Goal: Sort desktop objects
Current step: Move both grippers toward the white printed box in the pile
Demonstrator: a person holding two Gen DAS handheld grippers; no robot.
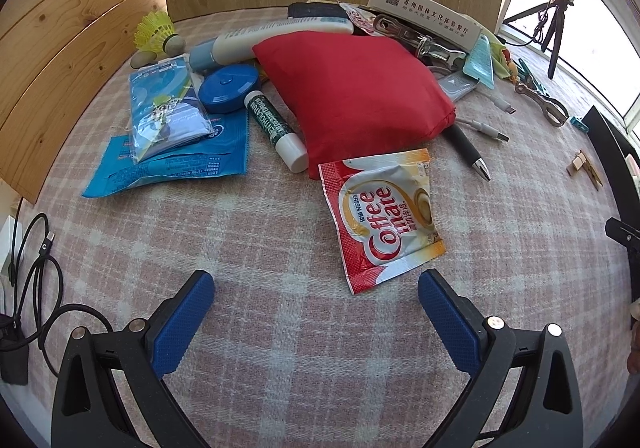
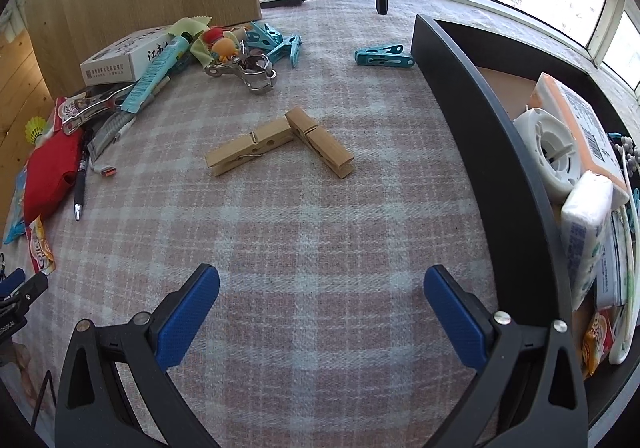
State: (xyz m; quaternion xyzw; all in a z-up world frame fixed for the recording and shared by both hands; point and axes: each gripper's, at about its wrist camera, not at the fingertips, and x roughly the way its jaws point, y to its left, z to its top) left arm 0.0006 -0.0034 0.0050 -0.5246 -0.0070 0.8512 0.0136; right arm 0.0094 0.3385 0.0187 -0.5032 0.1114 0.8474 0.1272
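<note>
Above the cloth, both tools (image 1: 316, 288) (image 2: 322, 284) gape empty.

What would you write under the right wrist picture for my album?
Open right gripper hovers above two wooden clothespins touching on the checked cloth, beside a black bin.

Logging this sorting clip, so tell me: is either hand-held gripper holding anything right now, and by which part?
Nothing is held. The left hand-held gripper and right hand-held gripper are both open over bare cloth.
</note>
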